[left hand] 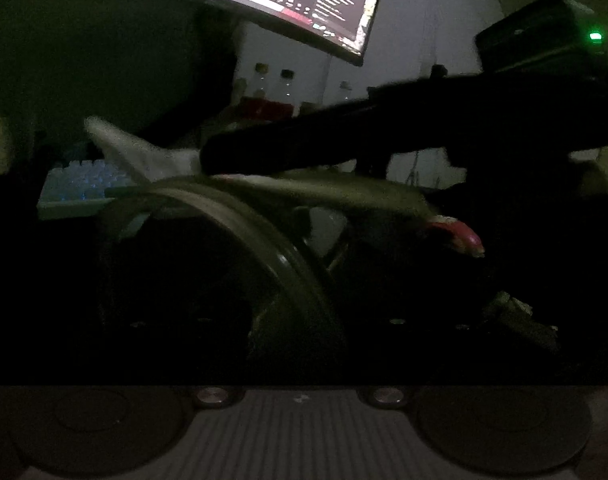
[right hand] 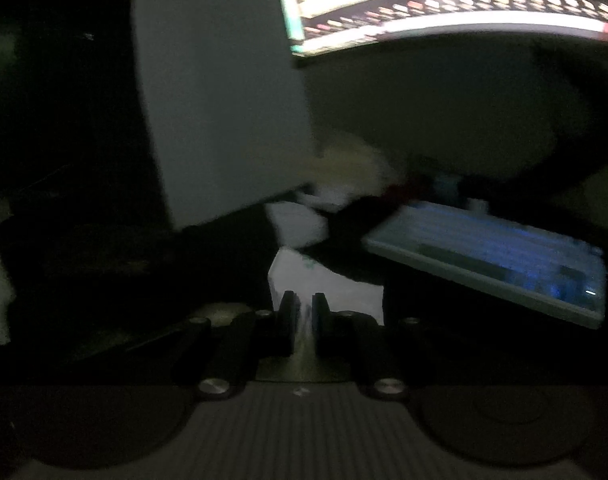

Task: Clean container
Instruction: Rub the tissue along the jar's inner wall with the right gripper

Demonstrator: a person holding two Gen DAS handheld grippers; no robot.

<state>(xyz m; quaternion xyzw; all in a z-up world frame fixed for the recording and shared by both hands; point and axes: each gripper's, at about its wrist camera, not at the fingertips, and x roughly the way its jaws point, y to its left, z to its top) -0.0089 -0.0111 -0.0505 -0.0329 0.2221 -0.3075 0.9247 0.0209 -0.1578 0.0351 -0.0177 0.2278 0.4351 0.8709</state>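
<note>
**Dim bench: container under your left gripper, cloth pinched in your right**

Just ahead of your left gripper (left hand: 299, 320) sits the container (left hand: 239, 232), a clear, smooth-walled plastic piece with a broad curved rim arching across the view; a red clip (left hand: 460, 236) shows at its right end. The left fingers are lost in the dark, so you cannot tell from this view whether they stand apart or grip anything. Above the container's rim your right gripper (right hand: 302, 312) reaches in from the right as a long black bar, its tip on a pale, creased cloth (left hand: 143, 152) that rests on the rim's far edge.

From the right wrist, the two dark fingers (right hand: 286, 312) stand nearly together, clenched on that soft white cloth, which spreads out beyond them.

The bench (right hand: 344, 252) is dark and cluttered. Ahead and to the right of the right gripper lies a blue-lit keyboard (right hand: 496, 256), its near edge tilted in the view; a glowing monitor (right hand: 444, 4) hangs above. Bottles (left hand: 271, 88) stand far beyond the left gripper. Free room is tight on all sides.
</note>
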